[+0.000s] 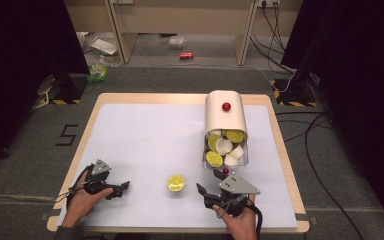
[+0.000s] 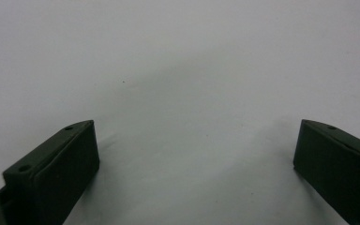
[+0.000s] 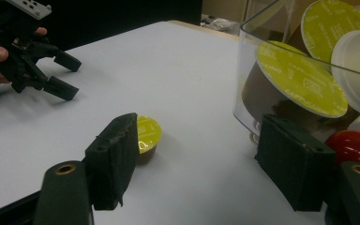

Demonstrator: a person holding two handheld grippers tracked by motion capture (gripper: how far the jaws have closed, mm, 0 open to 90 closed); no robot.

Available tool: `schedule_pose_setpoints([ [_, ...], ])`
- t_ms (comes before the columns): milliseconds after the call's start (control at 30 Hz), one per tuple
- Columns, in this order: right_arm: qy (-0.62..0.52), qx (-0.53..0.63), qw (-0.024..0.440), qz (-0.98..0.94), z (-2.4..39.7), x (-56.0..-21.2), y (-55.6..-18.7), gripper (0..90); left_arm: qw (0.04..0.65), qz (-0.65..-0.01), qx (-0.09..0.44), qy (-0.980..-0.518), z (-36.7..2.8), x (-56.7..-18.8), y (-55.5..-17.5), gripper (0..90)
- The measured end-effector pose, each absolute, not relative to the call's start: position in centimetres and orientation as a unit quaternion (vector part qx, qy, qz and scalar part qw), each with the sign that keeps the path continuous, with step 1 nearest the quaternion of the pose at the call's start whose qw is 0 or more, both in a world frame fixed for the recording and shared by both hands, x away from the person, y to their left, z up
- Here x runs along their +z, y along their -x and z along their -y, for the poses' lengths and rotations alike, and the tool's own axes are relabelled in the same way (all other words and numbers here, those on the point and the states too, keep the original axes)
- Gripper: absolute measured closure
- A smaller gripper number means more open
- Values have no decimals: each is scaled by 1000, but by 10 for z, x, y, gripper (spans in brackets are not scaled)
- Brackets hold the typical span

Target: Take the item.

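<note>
A single coffee capsule [image 1: 176,183] with a yellow-green foil lid sits on the white table mat [image 1: 145,135] near the front. My right gripper [image 1: 209,181] is open just right of it; in the right gripper view the capsule [image 3: 147,136] lies beside the left jaw of the right gripper [image 3: 197,145]. A clear bin [image 1: 225,162] holds several yellow-lidded and white capsules [image 3: 300,77] under a cream cover [image 1: 225,117] with a red knob [image 1: 226,106]. My left gripper [image 1: 121,190] is open over bare mat, left of the capsule. The left gripper [image 2: 194,154] has nothing between its jaws.
A second red knob [image 3: 356,145] on the bin's front is close to my right jaw. The clear bin wall [image 3: 248,93] stands just ahead on the right. The other hand's left gripper [image 3: 70,75] is farther off. Cables [image 1: 310,135] and a red can [image 1: 186,55] lie on the floor.
</note>
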State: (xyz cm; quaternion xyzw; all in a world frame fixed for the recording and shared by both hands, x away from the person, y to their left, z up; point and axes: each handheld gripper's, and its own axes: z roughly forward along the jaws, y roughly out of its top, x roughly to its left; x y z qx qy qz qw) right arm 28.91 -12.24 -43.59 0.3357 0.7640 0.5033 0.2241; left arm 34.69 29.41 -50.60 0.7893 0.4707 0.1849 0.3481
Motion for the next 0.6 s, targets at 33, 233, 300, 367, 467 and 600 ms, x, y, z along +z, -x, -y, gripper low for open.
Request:
schedule_pose_setpoints([
  [33, -335, 503, 225, -764, 123, -435, -289, 315, 348, -471, 185, -790, -294, -506, -347, 0],
  [233, -335, 509, 226, -760, 124, -431, -287, 320, 348, -470, 185, -790, -294, -506, -347, 0],
  [300, -335, 510, 226, -759, 125, -430, -287, 325, 348, -471, 185, -789, -294, -506, -347, 0],
  [367, -334, 512, 229, -757, 125, -429, -286, 321, 348, -471, 185, -789, -294, -506, -347, 0],
  [467, -336, 514, 232, -754, 126, -426, -284, 320, 348, -471, 185, -789, -294, -506, -347, 0],
  [600, -335, 516, 240, -751, 128, -423, -282, 312, 348, -471, 185, -789, -294, -506, -347, 0],
])
